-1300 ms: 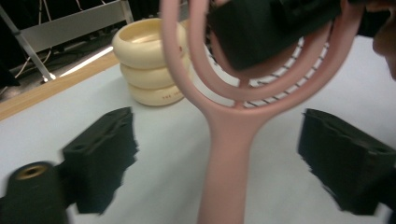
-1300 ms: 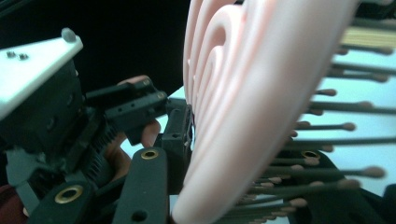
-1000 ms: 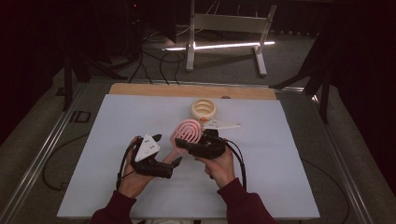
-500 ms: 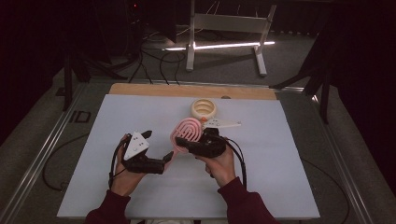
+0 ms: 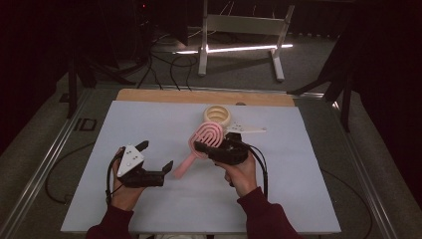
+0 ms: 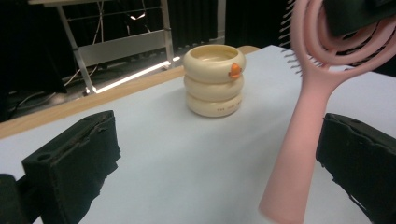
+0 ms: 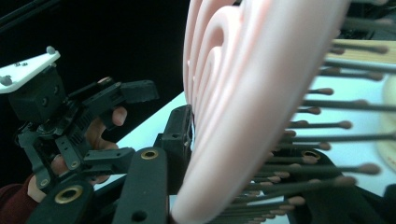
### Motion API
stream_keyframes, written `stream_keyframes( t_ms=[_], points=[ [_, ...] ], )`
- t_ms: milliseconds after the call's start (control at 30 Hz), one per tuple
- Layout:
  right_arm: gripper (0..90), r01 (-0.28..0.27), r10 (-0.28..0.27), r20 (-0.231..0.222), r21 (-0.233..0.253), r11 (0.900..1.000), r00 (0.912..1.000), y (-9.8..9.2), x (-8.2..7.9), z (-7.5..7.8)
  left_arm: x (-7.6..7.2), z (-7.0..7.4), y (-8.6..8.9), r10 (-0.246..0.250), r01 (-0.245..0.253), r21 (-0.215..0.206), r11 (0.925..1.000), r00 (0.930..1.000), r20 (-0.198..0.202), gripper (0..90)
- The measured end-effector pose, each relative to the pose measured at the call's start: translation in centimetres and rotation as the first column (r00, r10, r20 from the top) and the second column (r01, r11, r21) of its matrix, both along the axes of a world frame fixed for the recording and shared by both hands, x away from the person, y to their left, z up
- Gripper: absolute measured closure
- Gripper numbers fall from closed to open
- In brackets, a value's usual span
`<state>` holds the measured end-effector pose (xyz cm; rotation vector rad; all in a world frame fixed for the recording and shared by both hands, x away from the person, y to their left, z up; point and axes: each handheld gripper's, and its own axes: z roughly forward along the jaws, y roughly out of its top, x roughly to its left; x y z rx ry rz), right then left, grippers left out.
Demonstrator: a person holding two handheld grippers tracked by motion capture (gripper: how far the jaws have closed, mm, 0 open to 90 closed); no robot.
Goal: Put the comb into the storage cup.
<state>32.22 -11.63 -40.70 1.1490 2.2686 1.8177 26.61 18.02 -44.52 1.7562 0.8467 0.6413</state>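
Hairbrush point(image 5: 201, 143) held above the table point(image 5: 298, 199) by its looped head in the right gripper point(image 5: 209, 148), jaws clamped on it, handle angled toward the left gripper point(image 5: 158, 158), whose jaws stand wide beside it, probably for a handover.

Right claw point(image 7: 224, 186) clamps the pink brush point(image 7: 243, 93); left claw point(image 7: 135, 126) gapes open beyond

My desk point(image 5: 149, 124) was covered by a pale white sheet, with a strip of bare wood point(image 5: 164, 95) showing along its far edge. A cream stack of three rings point(image 5: 217, 115) with a small orange knob stood on the sheet toward that far edge.
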Motion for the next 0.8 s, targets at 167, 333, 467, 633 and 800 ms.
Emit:
stream_keyframes(
  t_ms=[167, 333, 467, 633, 800],
  points=[
    [63.0, 0.013, -0.013, 0.01, -0.01, 1.0, 0.9999, -0.5, 0.2, 0.4, -0.5, -1.1, 0.9, 0.013, -0.013, 0.007, 0.9999, 0.9997, -0.022, 0.3],
    [63.0, 0.022, -0.022, 0.018, -0.022, 1.0, 0.9996, -0.7, 0.4, 0.7, -1.4, -1.9, 1.8, 0.055, -0.055, 0.006, 0.9984, 0.9985, -0.002, 0.3],
    [63.0, 0.024, -0.023, 0.017, -0.035, 0.999, 0.9996, -0.7, 0.6, 0.8, -1.8, -2.3, 2.5, 0.074, -0.074, 0.005, 0.9972, 0.9972, -0.005, 0.3],
    [63.0, 0.026, -0.025, 0.016, -0.048, 0.999, 0.9996, -0.6, 0.9, 1.0, -2.7, -3.1, 3.1, 0.096, -0.096, 0.027, 0.995, 0.9953, -0.014, 0.4],
    [63.0, 0.032, -0.031, 0.023, -0.055, 0.998, 0.9993, -0.7, 1.2, 1.2, -3.1, -3.7, 3.7, 0.105, -0.104, 0.035, 0.994, 0.9942, -0.025, 0.3]
  ],
)
